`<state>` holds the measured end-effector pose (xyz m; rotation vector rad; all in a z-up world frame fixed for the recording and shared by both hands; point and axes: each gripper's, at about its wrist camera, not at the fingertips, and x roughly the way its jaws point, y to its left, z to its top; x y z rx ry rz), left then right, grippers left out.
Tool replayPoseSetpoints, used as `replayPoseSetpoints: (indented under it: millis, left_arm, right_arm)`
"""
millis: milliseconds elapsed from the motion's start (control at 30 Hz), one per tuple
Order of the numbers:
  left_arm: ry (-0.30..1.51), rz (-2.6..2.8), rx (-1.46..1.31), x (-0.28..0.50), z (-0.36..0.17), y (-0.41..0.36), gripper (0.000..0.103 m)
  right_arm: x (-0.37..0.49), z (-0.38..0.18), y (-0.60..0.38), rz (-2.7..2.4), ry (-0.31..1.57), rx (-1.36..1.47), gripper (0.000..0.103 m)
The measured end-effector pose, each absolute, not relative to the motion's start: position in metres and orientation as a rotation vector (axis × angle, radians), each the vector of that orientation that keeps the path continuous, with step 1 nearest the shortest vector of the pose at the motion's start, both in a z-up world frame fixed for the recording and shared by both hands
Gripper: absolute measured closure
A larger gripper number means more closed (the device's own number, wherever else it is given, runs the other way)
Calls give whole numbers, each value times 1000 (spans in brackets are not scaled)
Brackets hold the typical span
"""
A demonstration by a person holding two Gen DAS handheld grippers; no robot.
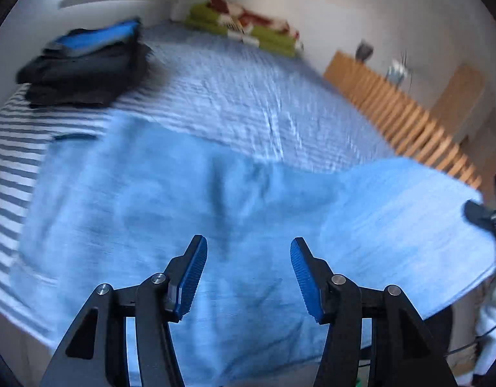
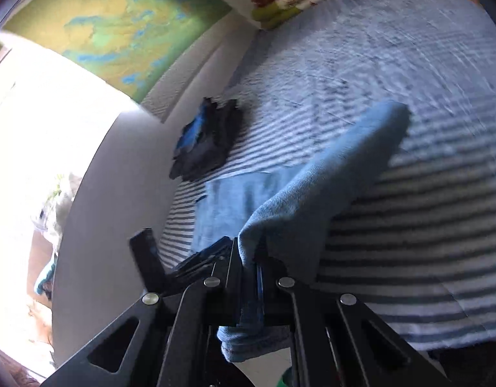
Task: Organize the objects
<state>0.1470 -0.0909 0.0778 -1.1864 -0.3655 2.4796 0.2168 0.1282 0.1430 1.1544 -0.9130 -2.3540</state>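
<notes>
Roughly midway, as far as you could judge: a stack of dark folded clothes [image 1: 83,67] already sat on the striped bedspread [image 1: 235,96] near the wall, with a green and red folded blanket [image 1: 248,22] at the far end of the bed, while the light blue towel [image 1: 196,213] was not yet folded. It lay spread over the near part of the bed, one end lifted. Your right gripper [image 2: 248,258] was clamped tight on a corner of that towel, cloth bunched between the pads and hanging down below the fingers, the rest rising in a raised flap across the stripes. Your left gripper [image 1: 246,277] hovered over the towel's near middle with its jaws standing apart and nothing between the blue pads [image 1: 191,280]; it touched no cloth that I could see. What was left, in my reading: bring the lifted end over, flatten, fold again, then carry it to the dark stack. Room was good across the middle of the bed, bare stripes between the towel and the stack. Edges to mind: the white wall [image 2: 125,174] ran right beside the stack, the near bed edge sat just under your grippers with towel draped over it, and wooden slats [image 1: 405,119] lay on the far side of the bed. Both views were motion-blurred, so fine creases could not be told
</notes>
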Motion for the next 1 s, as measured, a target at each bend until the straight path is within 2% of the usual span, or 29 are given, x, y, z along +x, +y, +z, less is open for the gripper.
replayPoseSetpoints:
  millis: [167, 333, 533, 633, 667, 767, 900, 967, 1000]
  left_arm:
    - [-526, 2585, -1118, 160, 96, -172, 45]
    - [-764, 2606, -1115, 169, 79, -251, 45]
    - [-1017, 2641, -1116, 191, 50, -332, 45]
    - [-1087, 2640, -1131, 194, 37, -354, 45]
    - [-1099, 2635, -1142, 194, 33, -357, 45]
    - [-1103, 2592, -1169, 192, 23, -360, 45]
    - [-1061, 2505, -1192, 188, 19, -348, 43]
    - [-1044, 2452, -1188, 185, 21, -339, 37]
    - [-1026, 2436, -1189, 184, 22, -334, 35]
  right_arm:
    - [183, 165, 57, -2303, -749, 1131, 97]
    - [141, 166, -33, -2208, -564, 1152, 97]
    - [86, 111, -147, -2070, -362, 1334, 97]
    - [77, 66, -192, -1976, -195, 1451, 97]
    - [77, 55, -200, -1976, -147, 1481, 93]
    - [82, 52, -202, -1981, -157, 1482, 90]
    - [104, 88, -167, -1945, -275, 1352, 81]
    - [117, 106, -143, -1948, -341, 1286, 71]
    - [124, 114, -127, -1959, -376, 1261, 70]
